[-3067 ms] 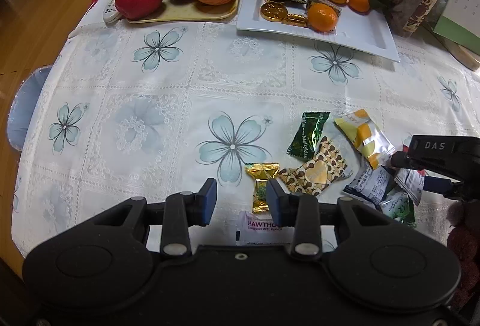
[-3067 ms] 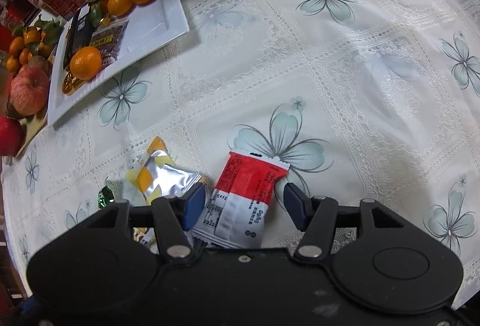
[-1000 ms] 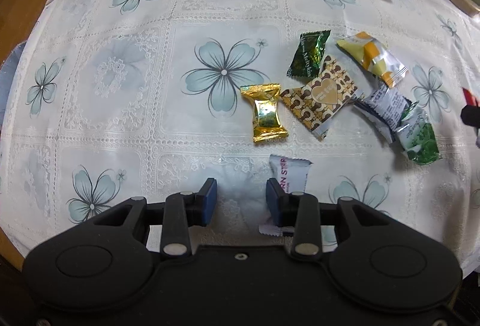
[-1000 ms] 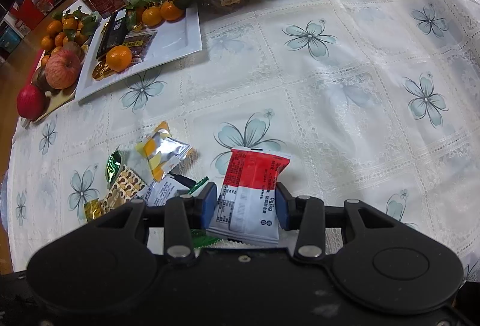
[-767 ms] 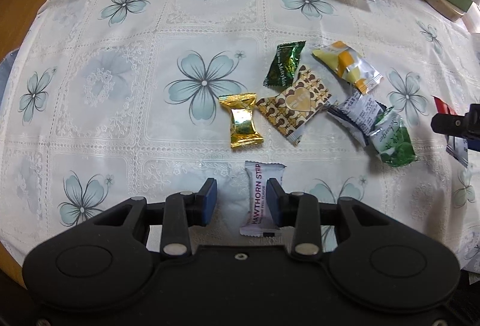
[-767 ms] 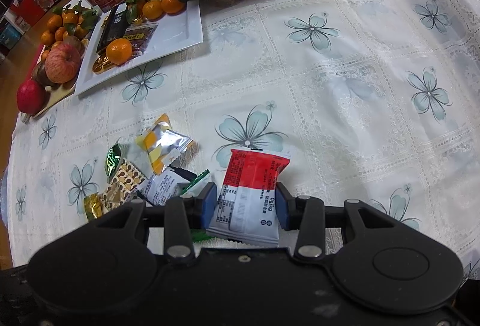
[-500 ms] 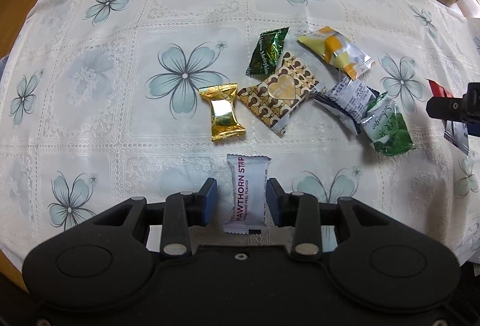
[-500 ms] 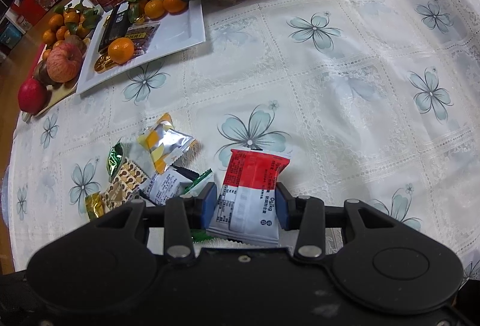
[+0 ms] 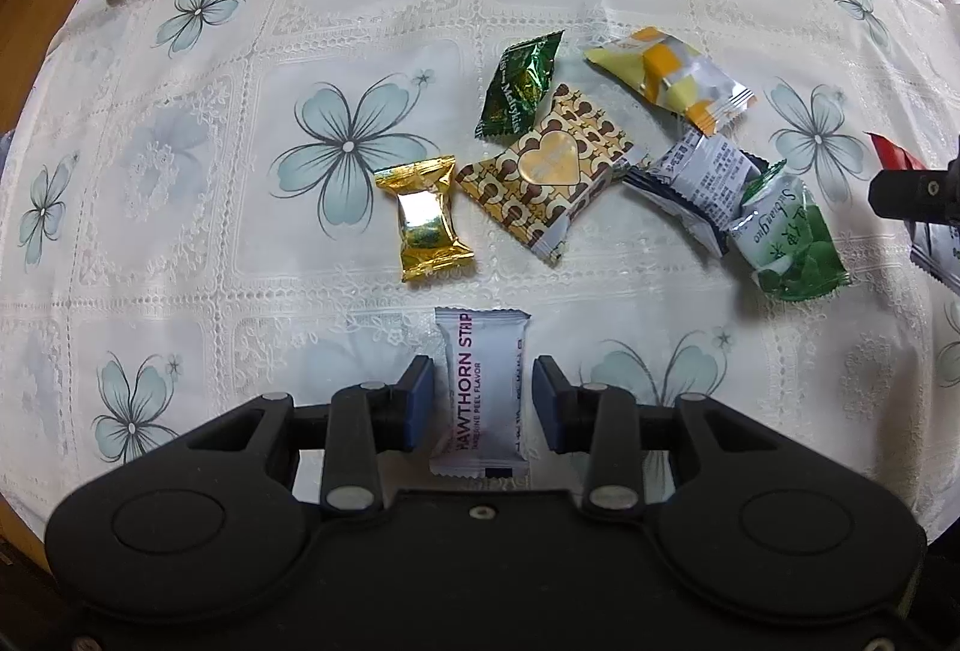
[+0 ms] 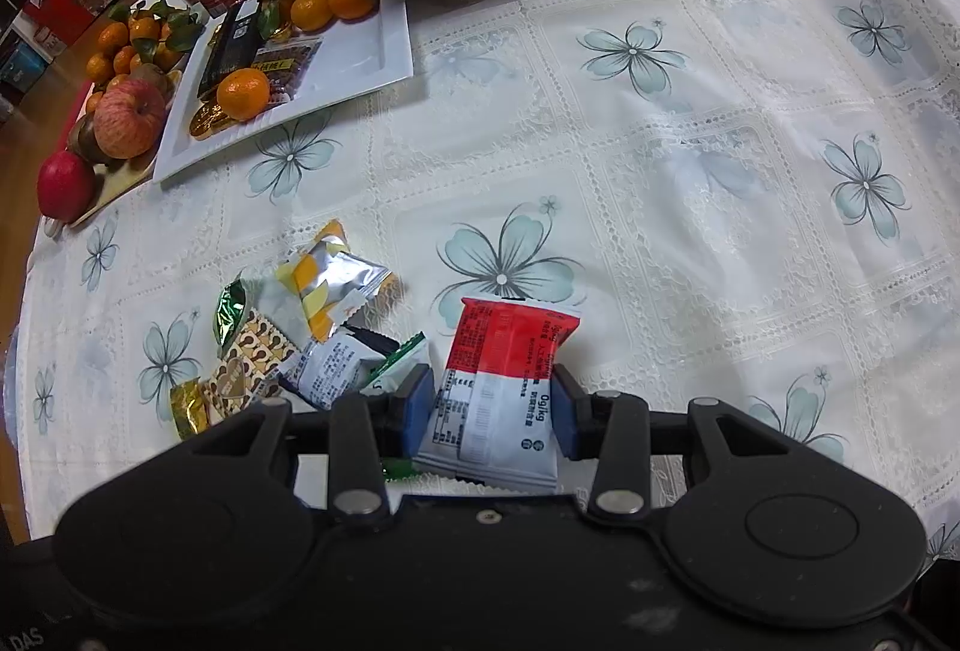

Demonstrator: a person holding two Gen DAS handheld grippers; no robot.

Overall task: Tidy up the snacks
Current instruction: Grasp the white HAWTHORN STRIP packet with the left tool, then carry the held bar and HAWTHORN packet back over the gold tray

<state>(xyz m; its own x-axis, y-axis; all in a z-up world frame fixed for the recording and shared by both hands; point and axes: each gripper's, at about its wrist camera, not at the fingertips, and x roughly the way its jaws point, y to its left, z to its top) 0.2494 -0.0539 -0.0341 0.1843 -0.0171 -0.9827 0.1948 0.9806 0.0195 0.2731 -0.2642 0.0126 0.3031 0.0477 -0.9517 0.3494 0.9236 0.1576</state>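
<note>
Blue pads of the left tool (image 9: 480, 405) stand spread on either side of a white hawthorn strip packet (image 9: 483, 390), which lies flat on the counter (image 9: 180, 243) lengthwise between them; a narrow gap shows at each pad, so nothing is pinched. The packet's near end is cut off by the tool's black body. Just beyond it lie a gold foil candy (image 9: 427, 219) and a brown heart-patterned packet (image 9: 549, 165), with a dark green foil candy (image 9: 521, 84) behind them. To the right sit a yellow and silver packet (image 9: 672, 78), a grey and white packet (image 9: 699, 183) and a green and white packet (image 9: 786, 237) that overlaps it.

The right tool (image 10: 491, 414) has its pads pressed against the sides of a red and white snack packet (image 10: 501, 381), pinching it near its lower half; whether the packet is clear of the lace-patterned cloth cannot be told. Farther off, at the counter's far left, a white rectangular plate (image 10: 366, 51) carries mandarins, gold coins and dark bars, and a fruit board (image 10: 108, 183) beside it bears apples. Print on most wrappers is too small to read.
</note>
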